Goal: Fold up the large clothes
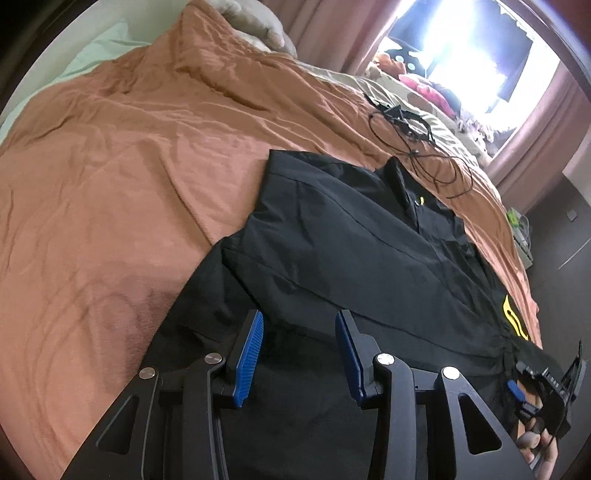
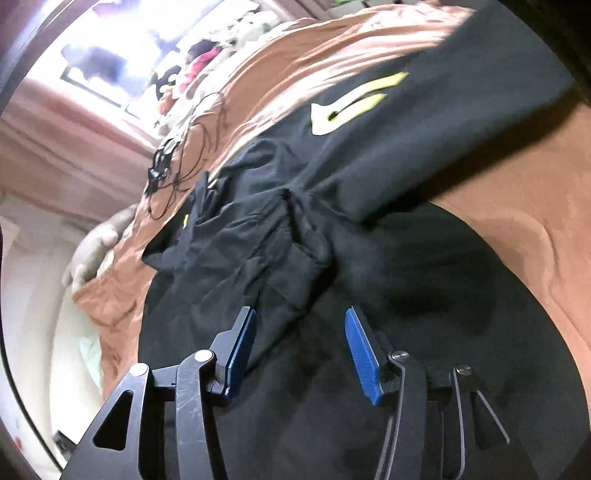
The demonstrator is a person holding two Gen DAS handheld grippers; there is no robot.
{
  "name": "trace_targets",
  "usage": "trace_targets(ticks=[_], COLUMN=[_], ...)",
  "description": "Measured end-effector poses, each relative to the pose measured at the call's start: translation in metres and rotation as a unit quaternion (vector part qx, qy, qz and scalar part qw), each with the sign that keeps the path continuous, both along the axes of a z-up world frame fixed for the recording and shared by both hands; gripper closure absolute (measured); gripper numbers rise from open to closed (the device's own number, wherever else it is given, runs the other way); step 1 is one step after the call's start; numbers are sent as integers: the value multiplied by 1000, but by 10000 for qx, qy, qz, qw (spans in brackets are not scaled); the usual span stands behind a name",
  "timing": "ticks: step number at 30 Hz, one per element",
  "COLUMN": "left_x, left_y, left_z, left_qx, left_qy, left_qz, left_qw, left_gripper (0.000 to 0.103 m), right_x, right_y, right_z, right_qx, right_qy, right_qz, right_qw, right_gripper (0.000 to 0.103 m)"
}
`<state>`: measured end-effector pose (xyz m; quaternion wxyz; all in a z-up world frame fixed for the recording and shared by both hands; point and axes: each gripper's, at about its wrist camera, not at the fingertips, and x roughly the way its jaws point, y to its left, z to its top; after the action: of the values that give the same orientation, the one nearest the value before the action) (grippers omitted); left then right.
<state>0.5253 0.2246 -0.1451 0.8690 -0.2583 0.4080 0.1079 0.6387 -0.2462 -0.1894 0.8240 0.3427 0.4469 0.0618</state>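
A black jacket (image 1: pixel 351 240) lies spread on an orange blanket (image 1: pixel 129 166), collar toward the window, with a yellow logo (image 1: pixel 515 314) on one sleeve. My left gripper (image 1: pixel 300 317) hovers open over the jacket's lower body, its blue pads apart with nothing pinched. In the right wrist view the jacket (image 2: pixel 369 258) is bunched near the shoulder, and the sleeve with the yellow logo (image 2: pixel 354 107) stretches up to the right. My right gripper (image 2: pixel 301 312) is open just above the dark cloth, holding nothing. A hand (image 1: pixel 532 439) on that gripper's body shows at the lower right of the left wrist view.
A tangle of black cable (image 1: pixel 417 147) lies on the blanket beyond the collar. A grey pillow (image 1: pixel 255 26) sits at the bed's far end, and a pile of soft things (image 1: pixel 424 85) under the bright window. The bed edge drops to dark floor (image 1: pixel 561 240) on the right.
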Motion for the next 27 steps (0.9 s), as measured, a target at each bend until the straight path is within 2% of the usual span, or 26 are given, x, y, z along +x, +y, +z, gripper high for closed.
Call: trace_targets(ticks=[3,5,7,8,10,15,17,18,19,21,22,25,27], left_x=[1,2,3,4,5,9,10,10,10,8,6,2,-1], left_y=[1,2,2,2,0,-2,-5,-6,-7,-10,-11,-14,-16], left_z=[-2,-3,-4,-5,-6,-9,-8,-8,-7,-3,0,6,10], left_qx=[17,11,35,55,85,84,100,116,143,169,162,104,49], left_qy=[55,67,88,103,134,176,174,180,190,158,129,50,8], left_qz=[-1,5,6,5,10,10,3,-1,-8,-29,-41,-58,-32], left_qw=[10000,10000,10000,9999,9999,9998,9998,9998,9997,9997,9998,9999,10000], left_gripper=[60,60,60,60,60,60,60,60,60,60,60,54,35], right_x=[15,25,32,36,40,48,50,51,49,39,33,14,-1], right_y=[5,8,6,4,0,-1,-2,-3,-8,-26,-34,-61,-76], right_z=[-4,-9,-15,-18,-19,-16,-15,-14,-12,-1,7,29,39], right_qx=[-36,-141,-246,-212,-112,-316,-329,-253,-69,148,89,-97,-312], right_qy=[112,256,300,310,204,68,128,161,189,78,8,-208,-263], right_qz=[136,135,58,37,13,7,46,71,77,-100,-213,-484,-649], right_qw=[9998,9995,9992,9993,9997,9995,9994,9995,9998,9998,9997,9986,9971], right_gripper=[52,62,86,90,94,94,93,87,74,55,50,50,50])
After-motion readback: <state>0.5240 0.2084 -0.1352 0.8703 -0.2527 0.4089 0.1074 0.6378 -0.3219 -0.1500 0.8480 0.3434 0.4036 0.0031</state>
